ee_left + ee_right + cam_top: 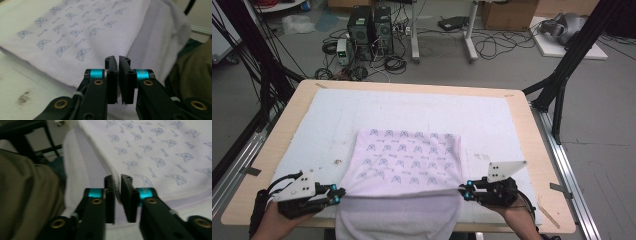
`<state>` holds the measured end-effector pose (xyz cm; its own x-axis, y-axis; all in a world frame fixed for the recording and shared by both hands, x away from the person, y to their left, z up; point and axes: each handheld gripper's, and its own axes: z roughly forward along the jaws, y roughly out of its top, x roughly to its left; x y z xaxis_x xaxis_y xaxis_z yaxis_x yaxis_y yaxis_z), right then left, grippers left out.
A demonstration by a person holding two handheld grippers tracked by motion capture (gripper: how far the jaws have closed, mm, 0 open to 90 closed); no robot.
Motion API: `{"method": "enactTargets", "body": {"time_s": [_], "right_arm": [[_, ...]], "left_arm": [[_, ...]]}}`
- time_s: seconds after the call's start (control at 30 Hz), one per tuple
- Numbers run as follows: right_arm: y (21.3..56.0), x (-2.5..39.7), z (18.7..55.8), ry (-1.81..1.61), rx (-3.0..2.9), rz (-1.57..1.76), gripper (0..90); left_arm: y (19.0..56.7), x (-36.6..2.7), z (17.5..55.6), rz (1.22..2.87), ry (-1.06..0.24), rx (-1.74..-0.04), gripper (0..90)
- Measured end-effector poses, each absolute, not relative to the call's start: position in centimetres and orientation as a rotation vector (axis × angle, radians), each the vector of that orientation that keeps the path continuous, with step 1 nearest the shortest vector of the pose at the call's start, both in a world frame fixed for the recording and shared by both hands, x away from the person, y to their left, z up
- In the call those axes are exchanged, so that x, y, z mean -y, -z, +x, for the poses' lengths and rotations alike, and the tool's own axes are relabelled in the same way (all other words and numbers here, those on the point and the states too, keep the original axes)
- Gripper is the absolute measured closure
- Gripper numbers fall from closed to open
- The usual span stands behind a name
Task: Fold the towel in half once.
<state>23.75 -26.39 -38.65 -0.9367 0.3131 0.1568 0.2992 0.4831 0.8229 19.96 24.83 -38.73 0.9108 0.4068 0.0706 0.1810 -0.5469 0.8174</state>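
Both grippers are working the near fold of a pale lilac printed cloth (407, 160) lying on the white mat (337, 115) of the table (282, 145), its lower part hanging over the near edge toward the person. From the right gripper view, the right gripper (117, 185) is pinching the folded edge of the cloth (155, 152), a strip of hem showing between its nearly closed jaws. At the other corner, the left gripper (117, 65) is sitting with its jaws close together against the cloth (82, 37); a thin gap is showing and I cannot tell whether any fabric is caught there. To my eye the person is getting ready to carry this fold across, so both corners want a firm bite before lifting, then rising together, level, keeping the edge taut so the printed layer is not dragging or bunching
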Motion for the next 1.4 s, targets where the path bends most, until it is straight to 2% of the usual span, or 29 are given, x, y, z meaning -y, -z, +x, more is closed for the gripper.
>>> {"method": "enactTargets", "body": {"time_s": [0.1, 0.13, 0.23, 0.53, 0.6, 0.67, 0.77, 0.83, 0.9, 0.97, 1.0, 1.03, 1.07, 1.13, 1.23, 1.4], "right_arm": [[38.6, 26.6, 23.9, -1.511, -2.681, 0.555, 67.5], [38.7, 26.6, 24.4, -1.51, -2.673, 0.577, 63.1], [38.9, 26.5, 26.5, -1.455, -2.643, 0.646, 57.6], [40.3, 25.3, 35.7, -1.233, -2.579, 0.836, 45.1], [40.5, 25.3, 37.8, -1.211, -2.573, 0.916, 40.9], [40.9, 25.6, 39.5, -1.219, -2.548, 0.97, 37.6], [41.9, 25.9, 41.4, -1.187, -2.532, 1.03, 35.1], [42.7, 26.0, 42.1, -1.196, -2.539, 1.078, 34.4], [43.5, 25.8, 42.5, -1.197, -2.561, 1.103, 34.3], [44.2, 25.5, 42.8, -1.211, -2.587, 1.135, 37.9], [44.3, 25.3, 42.8, -1.196, -2.575, 1.127, 43.9], [44.2, 25.2, 42.8, -1.175, -2.572, 1.099, 55.4], [44.1, 25.1, 42.9, -1.183, -2.592, 1.084, 66.4], [44.1, 24.8, 43.0, -1.178, -2.622, 1.025, 80.6], [43.7, 24.5, 43.1, -1.142, -2.649, 0.997, 84.6], [41.1, 24.8, 44.4, -1.13, -2.554, 1.003, 85.6]], "left_arm": [[39.1, -24.9, 21.1, 2.146, -0.318, -0.457, 68.1], [39.2, -24.9, 21.8, 2.14, -0.32, -0.473, 67.5], [39.5, -24.8, 24.4, 2.122, -0.344, -0.529, 61.9], [40.5, -23.5, 33.4, 2.106, -0.421, -0.718, 53.6], [41.1, -23.6, 35.6, 2.073, -0.409, -0.805, 52.1], [41.7, -23.5, 37.1, 2.074, -0.495, -0.888, 46.2], [42.6, -23.7, 38.9, 2.048, -0.494, -0.962, 42.0], [43.3, -23.4, 40.1, 2.071, -0.444, -0.997, 38.1], [43.9, -22.9, 40.7, 2.082, -0.419, -1.017, 39.1], [44.3, -22.5, 41.0, 2.116, -0.389, -0.984, 51.4], [44.3, -22.5, 41.0, 2.097, -0.37, -0.98, 55.3], [44.4, -22.5, 41.1, 2.09, -0.331, -0.965, 67.5], [44.4, -22.5, 41.1, 2.093, -0.312, -0.96, 75.3], [44.2, -22.6, 41.2, 2.095, -0.313, -0.964, 82.7], [43.9, -22.5, 41.1, 2.106, -0.372, -0.954, 84.7], [42.0, -22.4, 41.9, 2.068, -0.456, -0.97, 85.6]]}}
